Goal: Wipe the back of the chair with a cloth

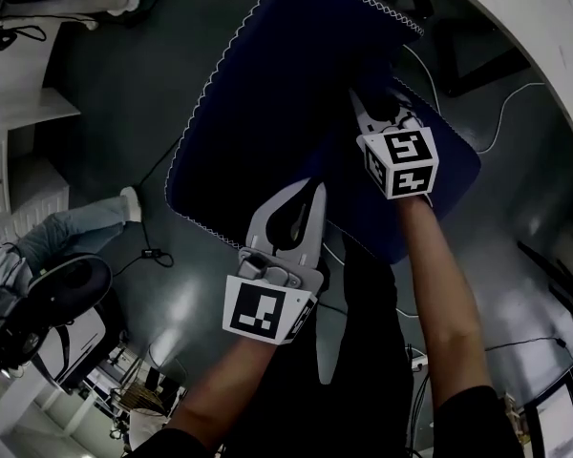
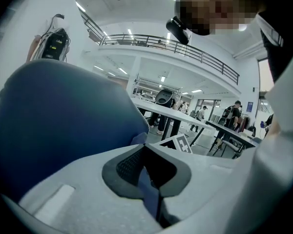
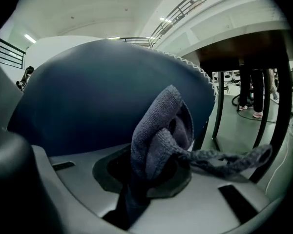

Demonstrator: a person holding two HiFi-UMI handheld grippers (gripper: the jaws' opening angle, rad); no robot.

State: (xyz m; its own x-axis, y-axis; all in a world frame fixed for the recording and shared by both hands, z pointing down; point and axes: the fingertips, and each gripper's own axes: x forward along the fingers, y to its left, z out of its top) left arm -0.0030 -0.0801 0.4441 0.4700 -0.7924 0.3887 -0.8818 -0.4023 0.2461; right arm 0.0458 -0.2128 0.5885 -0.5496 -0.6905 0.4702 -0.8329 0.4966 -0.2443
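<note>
Right gripper (image 3: pixel 145 177) is clamped on the grey-blue cloth (image 3: pixel 161 130), with the bunched wad forward and a loose tail trailing off to the right. The wad sits right up against the dark blue chair back (image 3: pixel 88 96); contact looks likely, but I can't confirm it. Left gripper (image 2: pixel 147 177) has its jaws nearly together on a thin blue sliver. I read that as the chair back's near edge, pinched to steady it. In the head view the chair back fills the centre, left gripper at its near edge, right gripper at its right side. I judge this is the wiping step, coverage unknown. Next move: press the wad flat, sweep left across the panel, hold the left grip firm and mind the tail.
</note>
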